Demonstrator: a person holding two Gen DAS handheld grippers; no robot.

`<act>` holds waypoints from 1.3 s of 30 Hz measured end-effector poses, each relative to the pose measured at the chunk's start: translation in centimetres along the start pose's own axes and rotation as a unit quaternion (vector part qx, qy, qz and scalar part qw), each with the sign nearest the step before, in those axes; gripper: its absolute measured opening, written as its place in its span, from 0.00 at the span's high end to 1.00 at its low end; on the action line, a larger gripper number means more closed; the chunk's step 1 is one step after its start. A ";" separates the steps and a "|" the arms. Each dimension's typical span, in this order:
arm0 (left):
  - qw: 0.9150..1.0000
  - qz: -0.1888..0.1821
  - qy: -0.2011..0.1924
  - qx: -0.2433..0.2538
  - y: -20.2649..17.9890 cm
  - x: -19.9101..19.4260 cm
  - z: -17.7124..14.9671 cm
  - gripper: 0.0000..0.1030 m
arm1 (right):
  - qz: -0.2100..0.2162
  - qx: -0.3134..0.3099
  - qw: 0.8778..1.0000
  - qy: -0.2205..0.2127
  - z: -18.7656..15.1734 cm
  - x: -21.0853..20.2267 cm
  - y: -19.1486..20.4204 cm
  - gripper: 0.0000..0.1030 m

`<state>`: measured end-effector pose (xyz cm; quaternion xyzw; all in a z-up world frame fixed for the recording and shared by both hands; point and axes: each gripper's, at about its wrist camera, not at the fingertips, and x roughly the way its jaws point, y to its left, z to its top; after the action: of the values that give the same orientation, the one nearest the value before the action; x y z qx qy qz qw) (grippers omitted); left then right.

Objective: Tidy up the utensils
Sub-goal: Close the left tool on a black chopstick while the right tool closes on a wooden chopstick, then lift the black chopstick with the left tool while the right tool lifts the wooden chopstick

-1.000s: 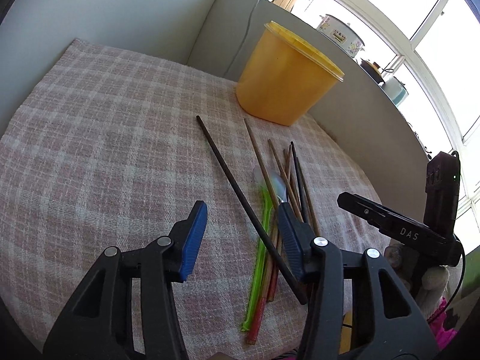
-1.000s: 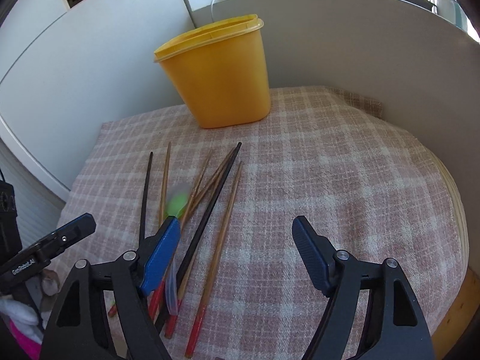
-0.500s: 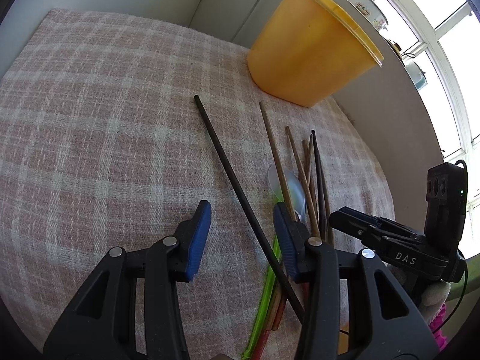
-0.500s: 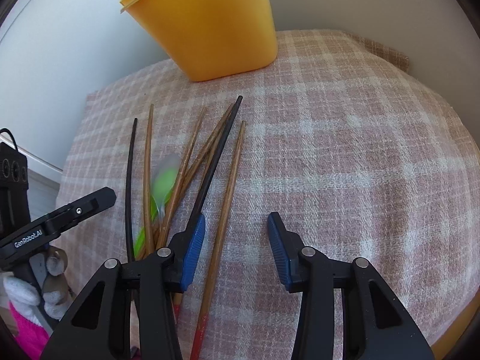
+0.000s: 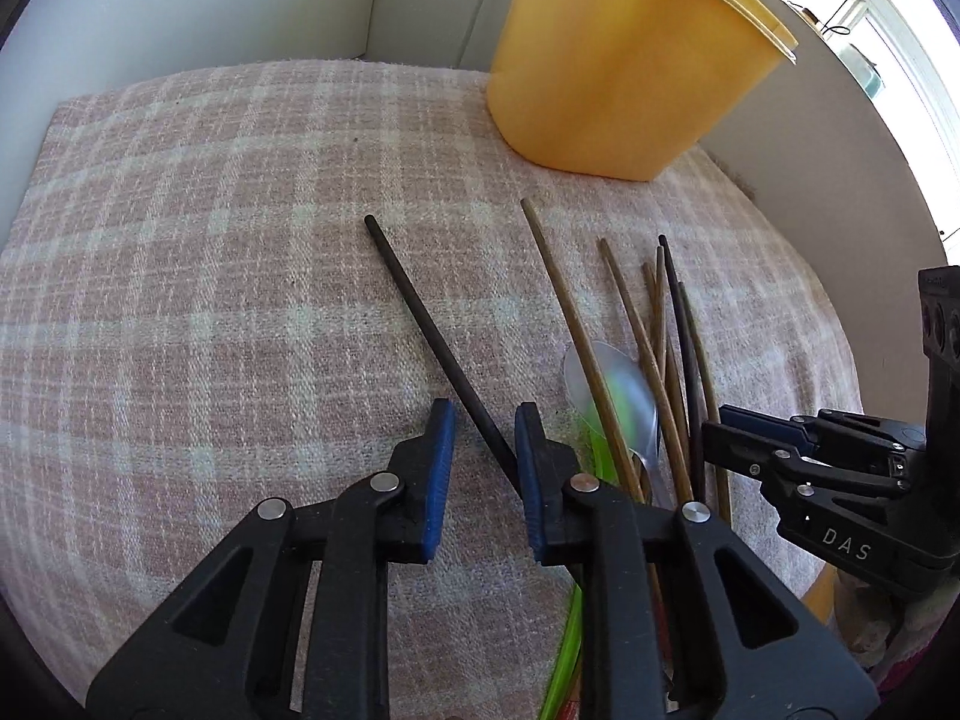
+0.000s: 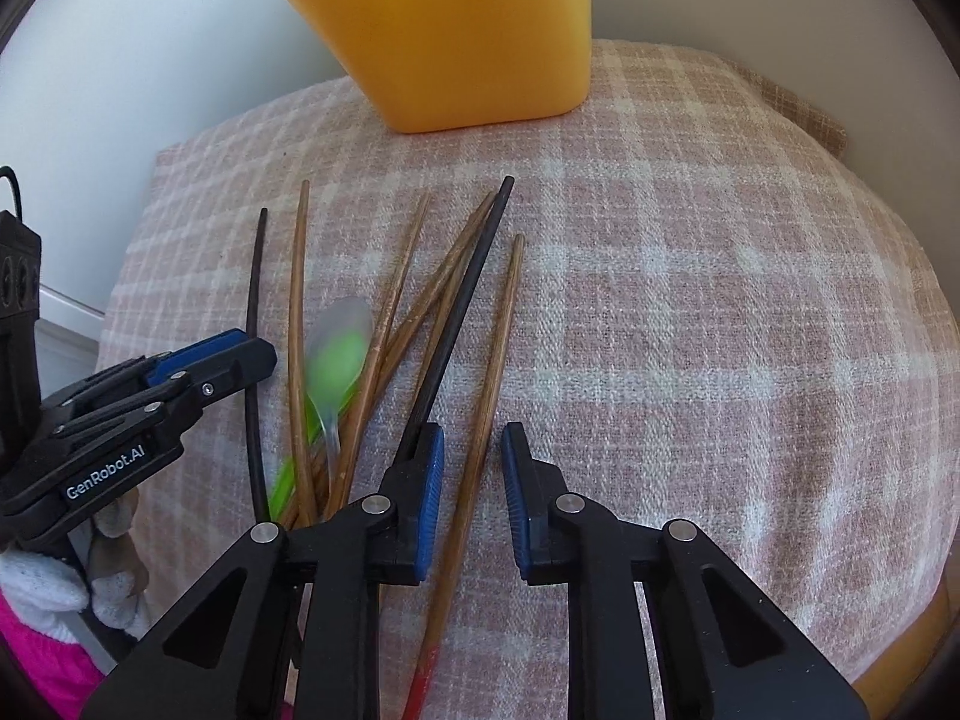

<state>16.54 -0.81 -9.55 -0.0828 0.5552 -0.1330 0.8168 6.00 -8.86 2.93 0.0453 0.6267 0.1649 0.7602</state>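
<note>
Several chopsticks and a clear spoon (image 5: 612, 390) with a green straw lie on the plaid cloth before a yellow tub (image 5: 624, 60). My left gripper (image 5: 483, 426) is low over the cloth, its jaws narrowly open around a black chopstick (image 5: 432, 336) that runs between them. My right gripper (image 6: 471, 447) is also narrowly open, straddling a brown red-tipped chopstick (image 6: 489, 372); a thicker black chopstick (image 6: 462, 300) lies just left of it. The spoon (image 6: 339, 354) and the tub (image 6: 456, 30) also show in the right wrist view.
The plaid cloth (image 5: 210, 240) covers a table hemmed by white walls at the back and left. The right gripper (image 5: 840, 492) shows at the left view's right edge; the left gripper (image 6: 126, 414) shows at the right view's left edge.
Both grippers have moved down and forward toward the chopsticks, and both jaws have narrowed from wide open to a small gap, each around one chopstick.
</note>
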 end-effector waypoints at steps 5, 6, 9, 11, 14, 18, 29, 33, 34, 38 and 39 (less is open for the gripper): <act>1.000 -0.014 -0.007 -0.008 0.9 0.1 0.3 0.86 | -0.009 -0.011 1.000 -0.001 0.2 0.4 0.4 0.93; 1.000 -0.018 -0.008 -0.012 1.2 0.0 0.4 0.87 | -0.004 -0.008 1.000 -0.001 0.2 0.4 0.3 0.93; 0.999 -0.032 -0.011 -0.031 2.9 -1.2 -0.1 0.90 | 0.010 0.009 1.000 -0.001 0.1 0.1 -0.6 0.94; 0.998 -0.040 -0.014 -0.039 3.8 -1.6 -0.3 0.96 | 0.020 0.023 1.000 -0.001 0.1 -0.1 -1.2 0.95; 0.998 -0.044 -0.023 -0.039 5.9 -3.2 -1.0 0.97 | 0.034 0.039 0.999 -0.007 0.1 -0.4 -1.7 0.96; 0.998 -0.046 -0.033 -0.038 6.9 -5.5 -1.4 0.97 | 0.043 0.048 0.998 -0.013 -0.4 -1.2 -2.5 0.96; 0.994 -0.058 -0.080 -0.036 9.6 -14.9 -2.7 0.97 | 0.022 0.027 0.995 -0.097 -1.3 -6.7 -3.1 0.96; 0.993 -0.062 -0.101 -0.029 10.9 -18.5 -2.9 0.97 | 0.019 0.011 0.992 -0.127 -1.3 -8.6 -2.8 0.96; 0.992 -0.064 -0.107 -0.028 11.3 -19.1 -2.9 0.97 | 0.018 0.009 0.991 -0.134 -1.2 -8.9 -2.7 0.96; 0.988 -0.065 -0.138 -0.020 12.0 -22.7 -3.3 0.97 | 0.002 -0.003 0.987 -0.164 -1.2 -10.1 -2.1 0.96; 0.987 -0.064 -0.145 -0.019 11.9 -23.7 -3.1 0.97 | 0.000 -0.006 0.986 -0.169 -0.9 -10.1 -1.6 0.96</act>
<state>6.90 17.89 6.93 -0.1520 0.4267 -0.1617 0.8768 3.81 -13.64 11.81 0.0682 0.4884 0.1587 0.8553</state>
